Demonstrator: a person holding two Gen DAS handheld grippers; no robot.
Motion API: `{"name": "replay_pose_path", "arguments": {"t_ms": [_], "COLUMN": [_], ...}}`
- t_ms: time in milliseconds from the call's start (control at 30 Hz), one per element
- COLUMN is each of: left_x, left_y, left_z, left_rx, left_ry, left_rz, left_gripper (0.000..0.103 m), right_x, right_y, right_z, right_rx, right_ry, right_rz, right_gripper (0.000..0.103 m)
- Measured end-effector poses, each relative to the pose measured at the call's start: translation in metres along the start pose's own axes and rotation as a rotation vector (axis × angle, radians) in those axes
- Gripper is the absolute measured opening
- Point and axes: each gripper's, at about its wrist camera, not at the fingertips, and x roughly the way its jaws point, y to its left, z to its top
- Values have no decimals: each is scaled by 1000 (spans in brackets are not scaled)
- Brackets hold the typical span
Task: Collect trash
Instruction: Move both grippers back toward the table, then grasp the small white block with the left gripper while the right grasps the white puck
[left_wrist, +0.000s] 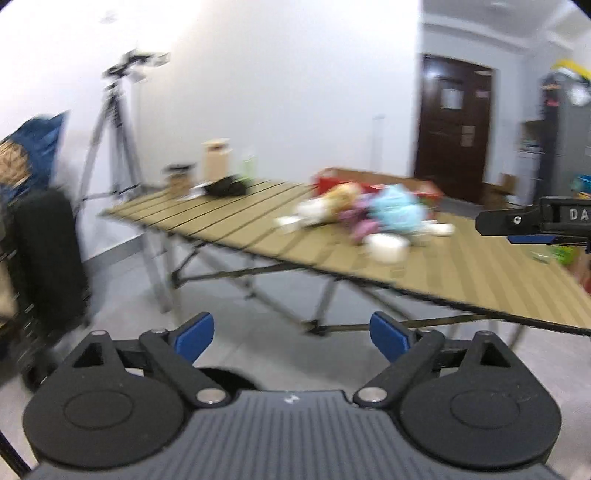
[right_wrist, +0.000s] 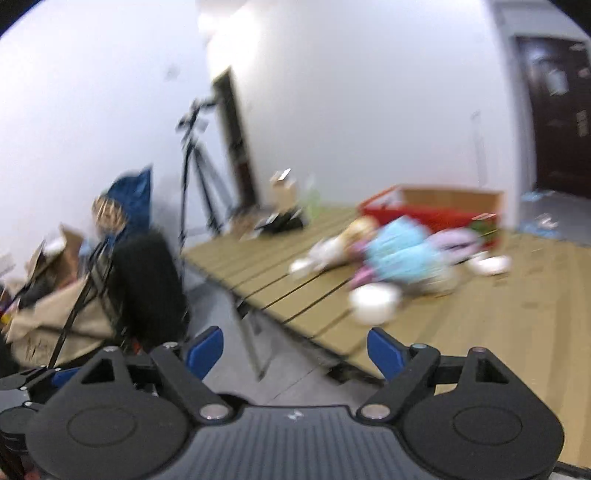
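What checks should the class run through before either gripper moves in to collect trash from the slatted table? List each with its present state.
1. Left gripper open and holding nothing: ok.
2. Right gripper open and holding nothing: ok.
3. Slatted table in view ahead of both grippers: ok.
4. Both grippers near enough to grasp anything: not ok, they hang short of the table's near edge.
5. Trash told apart from other things: cannot tell; the colourful pile and the white lump in front of it are blurred.
6. A place to drop trash: cannot tell; the red box behind the pile might serve.
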Motion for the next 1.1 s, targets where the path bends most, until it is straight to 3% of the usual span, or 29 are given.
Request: {"name": "replay_pose_path", "arguments": {"t_ms": [100,233,400,433,567,667,700,767,833,867,967,1100], "left_x": [15,73,187,205,289,337,347,360,369,370,368,344], "left_y": [-27,-25,-2,5,29,33,32,29,27,25,26,29], "left_z": [9,26,61,67,97,108,109,108,106,105,104,101], "left_rx": [57,83,138,131,32,6,6,35,47,62,32,12], "left_ry": [-37,-34,9,24,89,143,155,187,191,177,185,179], "left_rz": [-45,9,57,59,32,5,-2,-24,9,29,10,73], "left_gripper": [93,92,85,76,66,60,57,49,28,24,20,19], "right_x": [-23,5,104,123,189,226,240,244,249,250,249,241], "right_y": [-28,-51,-58,-58,-64,-69,-69,-71,-76,-75,-75,-78], "right_z": [-7,-6,1,3,20,31,31,25,20,20,15,15], "right_rx": [9,-15,-1,-3,-15,-48,-66,-47,-1,-18,-43,-26], "right_ry": [-34,-15,31,44,90,136,168,170,187,190,176,164], "right_rz": [-89,-124,-115,-127,-195,-200,-230,-197,-183,-185,-182,-172], "right_gripper": [85,85,84,83,83,79,73,57,56,55,53,52]}}
